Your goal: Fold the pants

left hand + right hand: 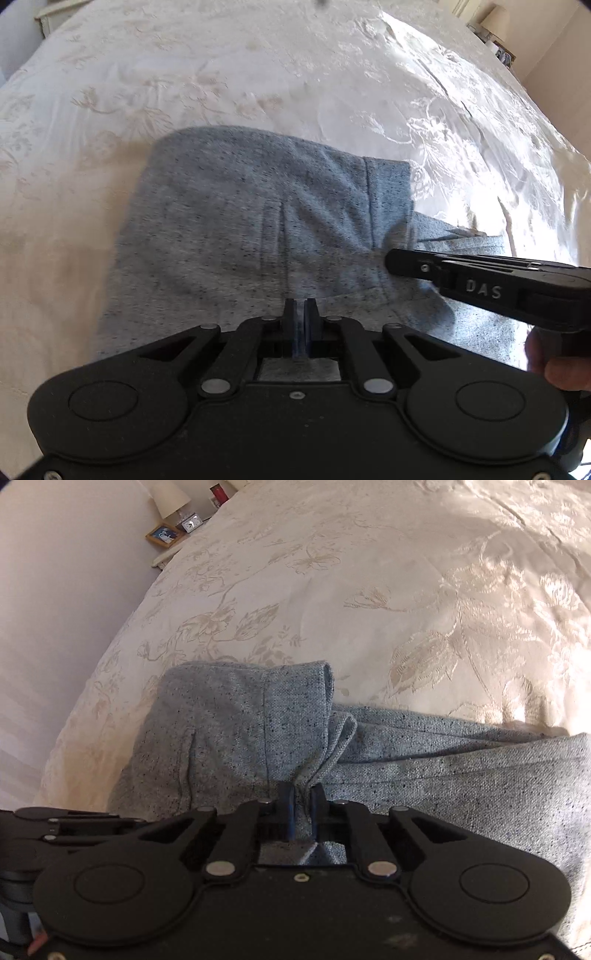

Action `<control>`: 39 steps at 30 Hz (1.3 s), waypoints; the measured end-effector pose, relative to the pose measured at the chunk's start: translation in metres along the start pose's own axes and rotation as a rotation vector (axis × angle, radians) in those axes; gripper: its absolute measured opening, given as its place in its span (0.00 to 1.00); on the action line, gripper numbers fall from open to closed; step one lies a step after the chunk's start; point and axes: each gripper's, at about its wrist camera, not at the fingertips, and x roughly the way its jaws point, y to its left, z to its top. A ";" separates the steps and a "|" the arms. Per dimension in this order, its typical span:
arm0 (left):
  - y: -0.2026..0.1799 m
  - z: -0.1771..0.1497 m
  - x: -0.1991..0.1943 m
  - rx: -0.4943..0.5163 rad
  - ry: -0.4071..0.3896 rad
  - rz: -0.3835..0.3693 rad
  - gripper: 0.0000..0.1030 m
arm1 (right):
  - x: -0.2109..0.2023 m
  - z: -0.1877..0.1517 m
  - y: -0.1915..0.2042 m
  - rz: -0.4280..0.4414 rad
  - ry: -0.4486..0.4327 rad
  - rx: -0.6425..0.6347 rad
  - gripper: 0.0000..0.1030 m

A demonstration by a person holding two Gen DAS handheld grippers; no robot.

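Both grippers pinch grey pants [229, 229] on the bed [258, 74]: left gripper [300, 306] the near edge, right gripper [301, 797] a bunched fold. Folding looks partway; legs remain unfolded.

Grey speckled pants [258, 229] lie folded on the cream floral bedspread [221, 74], the left gripper [303, 314] pinched on their near edge, while the right gripper [391, 260] clamps bunched cloth beside the waistband.
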 end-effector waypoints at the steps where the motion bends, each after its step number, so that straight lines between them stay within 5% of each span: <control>1: 0.004 -0.001 -0.009 -0.004 -0.021 0.011 0.12 | -0.005 0.002 0.007 -0.017 -0.010 -0.017 0.07; 7: 0.036 0.000 -0.047 -0.036 -0.099 0.117 0.12 | -0.063 0.007 0.028 -0.032 -0.099 -0.035 0.06; 13: 0.032 0.005 -0.041 0.018 -0.075 0.164 0.12 | -0.120 -0.002 -0.002 -0.196 -0.134 -0.016 0.06; 17: 0.010 0.010 -0.031 0.105 -0.066 0.160 0.12 | -0.106 -0.011 -0.042 -0.309 -0.092 0.018 0.06; 24: -0.052 0.012 -0.020 0.249 -0.074 0.130 0.13 | -0.075 -0.021 -0.074 -0.344 -0.049 0.043 0.11; 25: -0.058 0.011 -0.018 0.263 -0.070 0.120 0.13 | -0.076 -0.022 -0.074 -0.353 -0.055 0.051 0.18; 31: -0.088 0.003 -0.004 0.321 -0.036 0.105 0.15 | -0.108 -0.029 -0.046 -0.395 -0.188 0.022 0.24; 36: -0.092 -0.014 0.046 0.353 0.129 0.203 0.15 | -0.081 -0.038 -0.038 -0.399 -0.089 -0.032 0.25; 39: -0.082 -0.024 0.061 0.327 0.119 0.199 0.14 | -0.060 -0.046 -0.051 -0.391 -0.031 0.020 0.26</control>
